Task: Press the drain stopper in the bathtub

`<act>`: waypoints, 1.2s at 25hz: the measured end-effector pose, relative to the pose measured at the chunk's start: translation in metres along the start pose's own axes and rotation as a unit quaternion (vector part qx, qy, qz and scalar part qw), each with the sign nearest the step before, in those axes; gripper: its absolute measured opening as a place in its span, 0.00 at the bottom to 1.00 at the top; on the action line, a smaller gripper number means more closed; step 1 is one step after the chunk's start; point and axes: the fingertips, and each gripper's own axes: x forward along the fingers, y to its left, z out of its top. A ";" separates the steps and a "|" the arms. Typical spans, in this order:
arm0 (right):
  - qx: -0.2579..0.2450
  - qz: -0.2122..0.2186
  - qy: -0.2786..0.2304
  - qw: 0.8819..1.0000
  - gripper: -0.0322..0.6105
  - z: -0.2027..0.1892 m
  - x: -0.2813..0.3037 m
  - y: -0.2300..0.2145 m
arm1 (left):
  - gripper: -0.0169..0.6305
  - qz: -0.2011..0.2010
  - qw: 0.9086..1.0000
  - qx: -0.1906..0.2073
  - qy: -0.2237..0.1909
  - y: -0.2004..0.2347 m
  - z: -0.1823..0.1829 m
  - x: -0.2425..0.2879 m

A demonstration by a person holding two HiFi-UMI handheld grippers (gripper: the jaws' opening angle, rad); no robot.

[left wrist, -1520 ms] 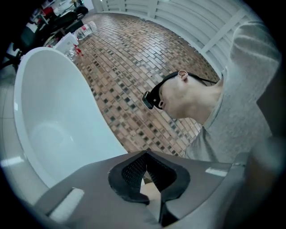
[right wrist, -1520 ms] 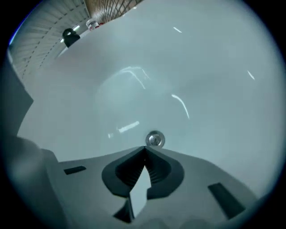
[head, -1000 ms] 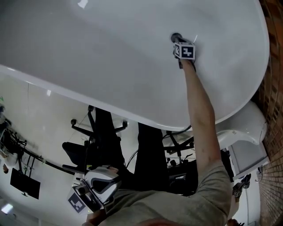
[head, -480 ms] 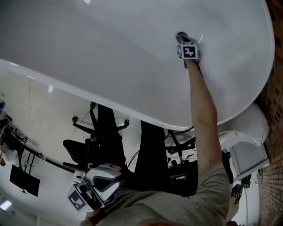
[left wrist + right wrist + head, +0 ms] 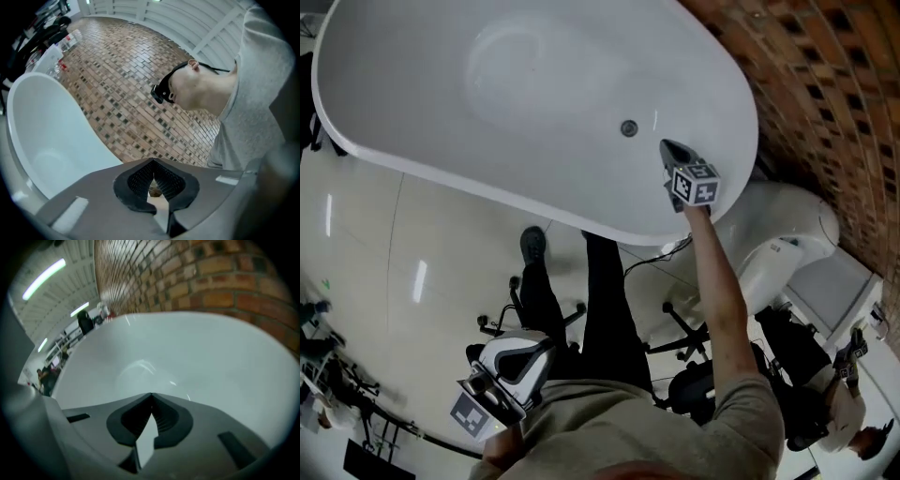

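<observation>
A person in a grey shirt (image 5: pixel 675 431) is leaning over a white bathtub (image 5: pixel 422 103), seen from a head camera looking steeply down. Nearest the lens, the left gripper (image 5: pixel 152 161) is hanging low at the person's side, above a glossy pale floor (image 5: pixel 412 262) and well apart from the tub. Its own view shows the jaw tips meeting with nothing caught between them, and it is pointing up toward the wearer's shoulder and the brickwork. Black trouser legs (image 5: pixel 605 300) and one dark shoe (image 5: pixel 532 246) are standing on the floor just beside the tub's near rim.

The bare right arm (image 5: pixel 722 281) is stretching out over that rim, carrying the right gripper (image 5: pixel 667 148) into the basin. That tool's jaws are also pressed together at the tips and are gripping nothing.

The round, dark drain stopper (image 5: pixel 629 128) is sitting in the tub's bottom, toward the end nearer the wall. It is lying just to the left of the right gripper's tip, with a strip of white enamel showing between the two. How high the tip is hovering over the enamel cannot be told.

Beyond the tub, a red-brown brick wall (image 5: pixel 825 103) is running along its far side, and a white toilet-like fixture (image 5: pixel 787 253) is standing by the tub's rounded end. In the right gripper view, ceiling light strips (image 5: pixel 44 272) are glowing far behind the tub.
</observation>
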 end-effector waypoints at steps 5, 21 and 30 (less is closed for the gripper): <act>0.068 0.034 -0.225 0.971 0.05 0.121 -0.182 0.100 | 0.01 -0.078 0.989 0.115 -0.056 -0.032 0.090 -0.030; -0.142 -0.012 -0.583 0.800 0.05 0.196 -0.675 0.478 | 0.01 -0.284 0.896 0.266 -0.214 -0.186 0.304 -0.188; -0.386 0.017 -0.539 0.748 0.05 0.190 -0.753 0.604 | 0.01 -0.313 0.874 0.275 -0.250 -0.253 0.307 -0.213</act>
